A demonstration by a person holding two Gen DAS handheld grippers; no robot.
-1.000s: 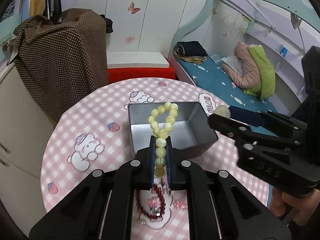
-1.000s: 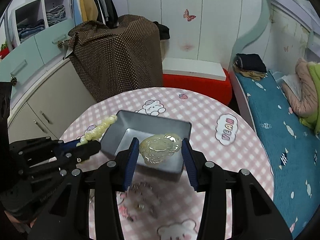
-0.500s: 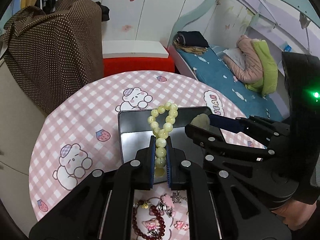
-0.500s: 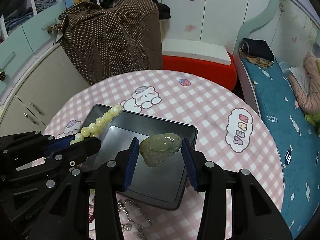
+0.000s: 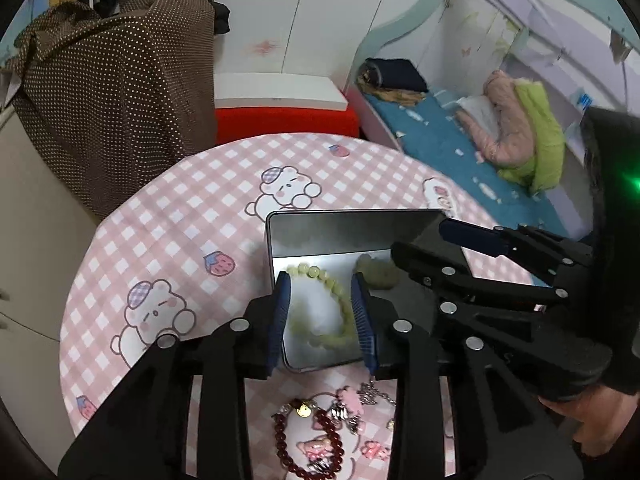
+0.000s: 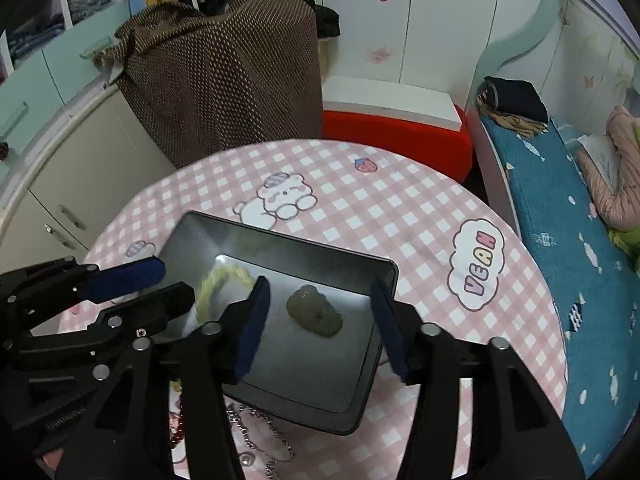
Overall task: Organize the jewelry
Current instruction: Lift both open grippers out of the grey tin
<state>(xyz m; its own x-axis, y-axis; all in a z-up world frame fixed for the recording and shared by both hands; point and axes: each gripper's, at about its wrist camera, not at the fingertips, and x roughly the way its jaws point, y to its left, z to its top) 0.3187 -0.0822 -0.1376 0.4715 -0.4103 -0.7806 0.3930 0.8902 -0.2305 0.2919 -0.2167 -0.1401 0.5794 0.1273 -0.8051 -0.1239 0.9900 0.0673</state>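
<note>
A grey metal tray [image 5: 344, 228] [image 6: 296, 392] sits on the pink checked round table. A pale yellow bead bracelet [image 5: 320, 304] [image 6: 218, 280] lies inside it on the left. A pale green jade pendant [image 6: 316, 316] [image 5: 378, 272] lies inside it on the right. My left gripper [image 5: 322, 312] is open just above the bracelet, holding nothing. My right gripper [image 6: 318, 320] is open above the pendant, holding nothing. Each gripper shows in the other's view, the right [image 5: 460, 252] and the left [image 6: 132, 284].
A dark red bead bracelet [image 5: 296, 444], pink charms [image 5: 348, 396] and a silver chain [image 6: 260, 436] lie on the table in front of the tray. A brown dotted cloth [image 6: 224, 72] covers furniture behind the table. A bed [image 6: 560, 208] stands at the right.
Both grippers have opened. The bead bracelet dropped from my left gripper into the tray, and the jade pendant dropped from my right gripper into the tray.
</note>
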